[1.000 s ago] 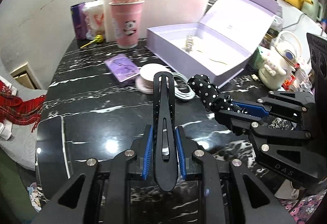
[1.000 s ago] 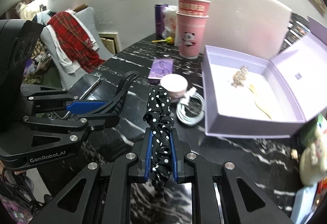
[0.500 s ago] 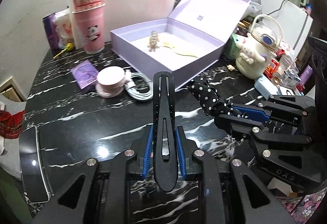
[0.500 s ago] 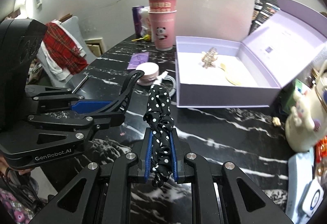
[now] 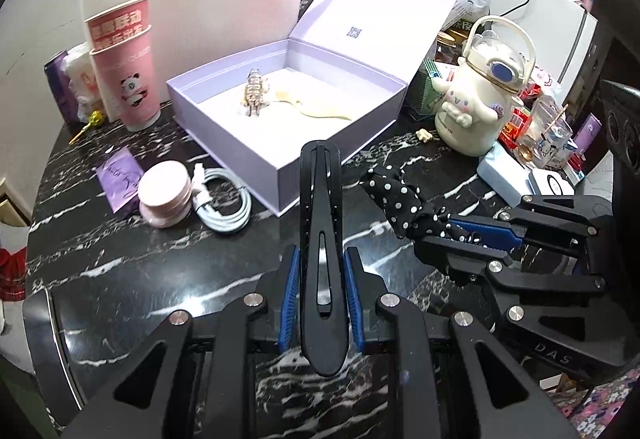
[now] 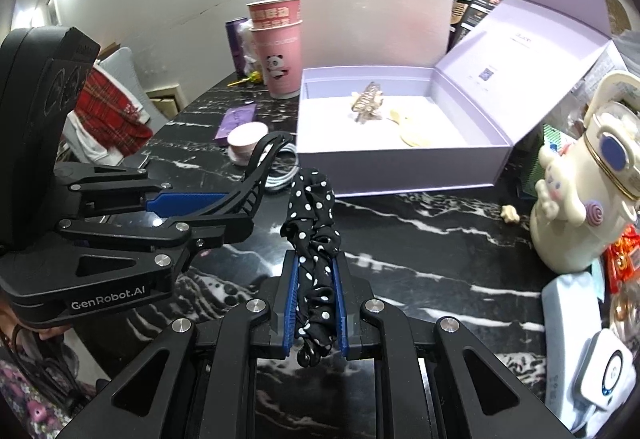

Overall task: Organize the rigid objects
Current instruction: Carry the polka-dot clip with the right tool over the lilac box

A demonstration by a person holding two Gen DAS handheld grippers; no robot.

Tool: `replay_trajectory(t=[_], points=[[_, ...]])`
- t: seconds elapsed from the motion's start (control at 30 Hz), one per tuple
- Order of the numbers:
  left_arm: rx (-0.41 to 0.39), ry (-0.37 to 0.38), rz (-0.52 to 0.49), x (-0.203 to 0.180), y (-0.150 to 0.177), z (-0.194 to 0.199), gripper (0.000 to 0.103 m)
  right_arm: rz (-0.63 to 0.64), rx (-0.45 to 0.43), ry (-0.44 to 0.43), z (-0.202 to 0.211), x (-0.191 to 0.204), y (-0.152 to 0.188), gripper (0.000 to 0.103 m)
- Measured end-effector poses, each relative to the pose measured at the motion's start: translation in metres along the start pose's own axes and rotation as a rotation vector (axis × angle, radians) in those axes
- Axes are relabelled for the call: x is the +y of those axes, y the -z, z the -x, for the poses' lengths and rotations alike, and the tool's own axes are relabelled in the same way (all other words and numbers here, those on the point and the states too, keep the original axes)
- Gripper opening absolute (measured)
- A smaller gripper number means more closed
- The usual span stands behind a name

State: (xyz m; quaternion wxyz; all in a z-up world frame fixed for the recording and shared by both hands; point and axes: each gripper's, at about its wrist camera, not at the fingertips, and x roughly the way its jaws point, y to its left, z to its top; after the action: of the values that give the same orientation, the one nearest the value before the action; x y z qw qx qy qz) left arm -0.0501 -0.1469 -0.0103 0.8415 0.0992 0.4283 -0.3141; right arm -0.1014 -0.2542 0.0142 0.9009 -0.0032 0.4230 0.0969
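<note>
Left wrist view: left gripper [image 5: 320, 295] clamped on black clip [image 5: 321, 239], blue pads pressed to both sides, clip pointing far toward lilac box [image 5: 256, 155]. Box open on marble table [image 5: 120, 251], lid tilted back right; gold claw [image 5: 254, 97] and cream comb [image 5: 316, 111] lying inside on white liner. Left of box: coiled cable [image 5: 224, 205], pink compact [image 5: 165, 195] touching it, purple card [image 5: 119, 179] beside that. Pink cups [image 5: 126, 67] stacked at far left, against white board [image 5: 192, 11]. Right gripper [image 5: 472, 229] at right, closed on dotted scrunchie [image 5: 394, 199], held clear above table. Cream bottle [image 5: 476, 99] right of box.

Right wrist view: right gripper [image 6: 316, 291] gripping scrunchie [image 6: 314, 223] between pads, fabric bunched and sticking out far and near. Left gripper [image 6: 208, 205] at left, holding clip [image 6: 260, 167], seen edge-on, curving up. Box [image 6: 400, 167] straight beyond, claw [image 6: 366, 103] and comb [image 6: 412, 131] inside. Compact [image 6: 245, 143] and cable [image 6: 284, 171] partly hidden behind clip. Bottle [image 6: 580, 191] near right.
</note>
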Motion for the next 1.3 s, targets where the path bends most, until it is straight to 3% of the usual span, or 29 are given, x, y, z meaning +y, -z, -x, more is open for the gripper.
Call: replay_trajectory(t=[0.9,1.3], points=[[-0.058,-0.021,-0.026,0.017,-0.081,-0.022,0.022,0.009,-0.046,-0.009,-0.024,-0.056,-0.065,0.016],[-0.080,-0.011,-0.054,0.027,-0.117,-0.032,0.022,0.027,-0.098,0.010,-0.033,-0.059,-0.102,0.016]])
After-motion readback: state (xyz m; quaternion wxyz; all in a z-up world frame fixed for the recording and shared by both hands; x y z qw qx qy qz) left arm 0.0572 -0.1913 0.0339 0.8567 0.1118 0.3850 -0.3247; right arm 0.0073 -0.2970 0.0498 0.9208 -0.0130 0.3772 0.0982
